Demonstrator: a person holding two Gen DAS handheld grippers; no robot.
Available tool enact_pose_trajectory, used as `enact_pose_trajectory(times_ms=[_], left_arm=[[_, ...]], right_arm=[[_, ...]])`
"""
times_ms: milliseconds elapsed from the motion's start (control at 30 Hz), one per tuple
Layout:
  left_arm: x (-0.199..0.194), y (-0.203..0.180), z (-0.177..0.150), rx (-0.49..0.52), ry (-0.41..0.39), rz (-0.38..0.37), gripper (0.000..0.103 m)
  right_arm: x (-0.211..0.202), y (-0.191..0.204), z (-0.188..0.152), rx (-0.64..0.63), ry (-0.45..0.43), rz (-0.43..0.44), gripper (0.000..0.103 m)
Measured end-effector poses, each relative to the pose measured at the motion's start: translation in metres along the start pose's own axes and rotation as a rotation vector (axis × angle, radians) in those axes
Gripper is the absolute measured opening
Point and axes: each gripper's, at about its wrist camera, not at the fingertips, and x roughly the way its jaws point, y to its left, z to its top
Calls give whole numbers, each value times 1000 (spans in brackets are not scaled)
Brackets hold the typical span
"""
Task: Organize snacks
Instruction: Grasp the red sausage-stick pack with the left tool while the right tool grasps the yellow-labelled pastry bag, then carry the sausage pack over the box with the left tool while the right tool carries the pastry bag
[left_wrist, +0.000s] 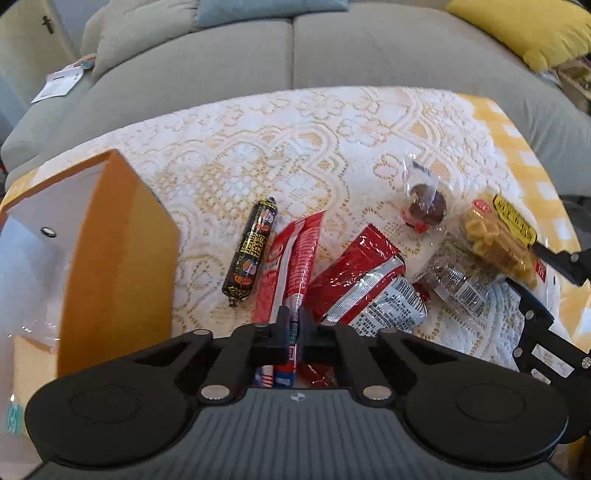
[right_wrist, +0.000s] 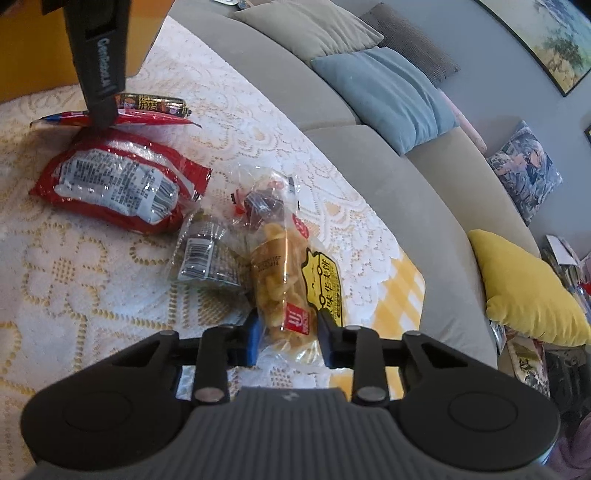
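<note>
My left gripper (left_wrist: 293, 334) is shut on the near end of a long red snack stick packet (left_wrist: 295, 258), which lies on the lace tablecloth (left_wrist: 295, 147). A black sausage stick (left_wrist: 251, 253) lies just left of it and a red foil bag (left_wrist: 364, 280) just right. In the right wrist view my right gripper (right_wrist: 286, 338) is shut on the near end of a clear bag of yellow twisted crackers (right_wrist: 284, 280). That cracker bag (left_wrist: 495, 236) also shows at the right of the left wrist view, with the right gripper's fingers (left_wrist: 557, 262) on it.
An open orange box (left_wrist: 118, 251) with a white inside stands at the left. A wrapped brown cake (left_wrist: 424, 206) and a clear barcoded packet (left_wrist: 458, 284) lie among the snacks. A grey sofa (left_wrist: 295, 55) with cushions runs behind the table.
</note>
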Motion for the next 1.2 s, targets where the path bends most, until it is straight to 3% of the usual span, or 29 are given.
enact_pose_trajectory(times_ms=[267, 400, 533, 667, 867, 1067, 1200], left_arm=[[-37, 10, -16, -54, -37, -21, 2], [-56, 9, -29, -77, -43, -27, 2], [-72, 11, -43, -125, -32, -97, 2], [-86, 9, -59, -144, -20, -148, 2], [-94, 11, -82, -162, 0, -179, 2], [-83, 23, -102, -211, 40, -178, 2], [-78, 31, -108, -265, 59, -251, 2]], right_arm=[[-34, -17, 6, 127, -40, 46, 19], [-61, -25, 10, 228, -73, 128, 18], [-82, -32, 16, 350, -84, 248, 18], [-97, -31, 16, 472, -61, 398, 18], [-107, -17, 7, 552, 18, 519, 18], [-99, -13, -7, 620, 99, 585, 18], [-98, -13, -9, 639, 90, 583, 19]])
